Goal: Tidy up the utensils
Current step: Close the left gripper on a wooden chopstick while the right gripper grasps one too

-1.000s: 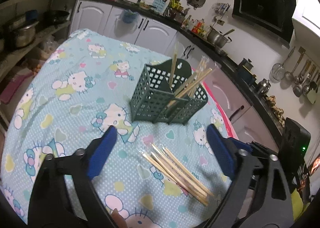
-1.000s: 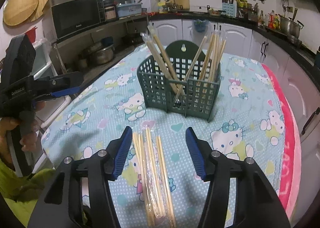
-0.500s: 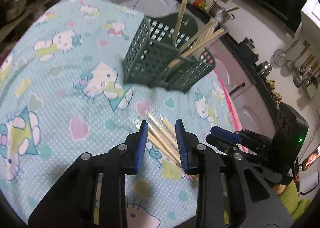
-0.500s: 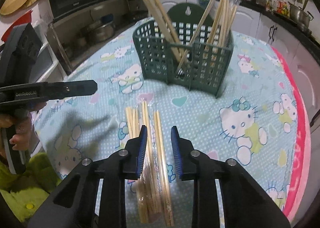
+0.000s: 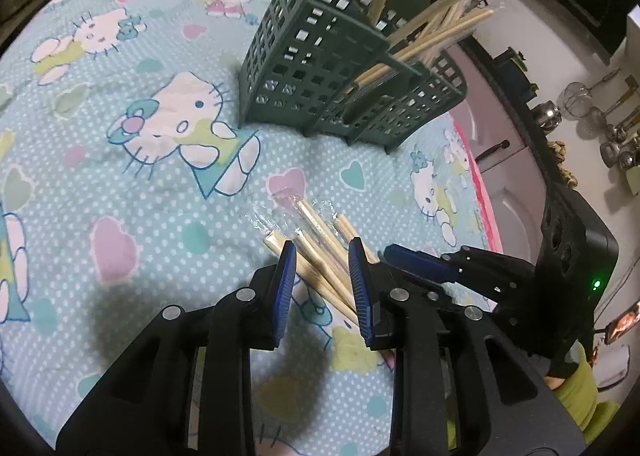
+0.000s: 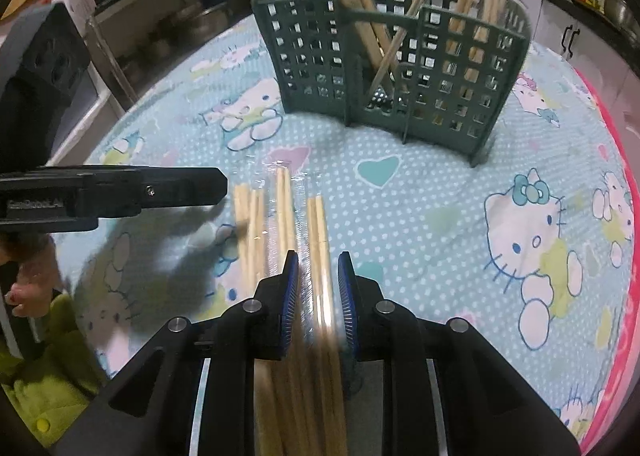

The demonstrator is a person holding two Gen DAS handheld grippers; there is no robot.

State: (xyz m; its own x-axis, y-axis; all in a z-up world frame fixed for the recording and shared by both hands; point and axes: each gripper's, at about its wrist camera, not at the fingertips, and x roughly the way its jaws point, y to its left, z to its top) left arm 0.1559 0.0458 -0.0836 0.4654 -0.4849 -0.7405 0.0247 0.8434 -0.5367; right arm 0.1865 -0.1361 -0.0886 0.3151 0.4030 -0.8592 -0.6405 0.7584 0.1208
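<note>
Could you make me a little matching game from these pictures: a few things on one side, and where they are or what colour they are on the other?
Things:
1. basket
2. loose chopsticks
3. pads
4. cloth

Descriptions:
A. blue
B. lying flat, in clear wrappers
C. dark green, chopsticks standing in it
D. pale blue, cartoon cat print

Pairs: 1-C, 2-B, 3-A, 4-D

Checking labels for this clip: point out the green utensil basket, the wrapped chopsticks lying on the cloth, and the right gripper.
green utensil basket point(image 6: 460, 68), right wrist view, front lattice wall.
wrapped chopsticks point(image 6: 285, 204), right wrist view, middle pair's upper shaft.
right gripper point(image 6: 318, 274), right wrist view, midway between fingertips.
</note>
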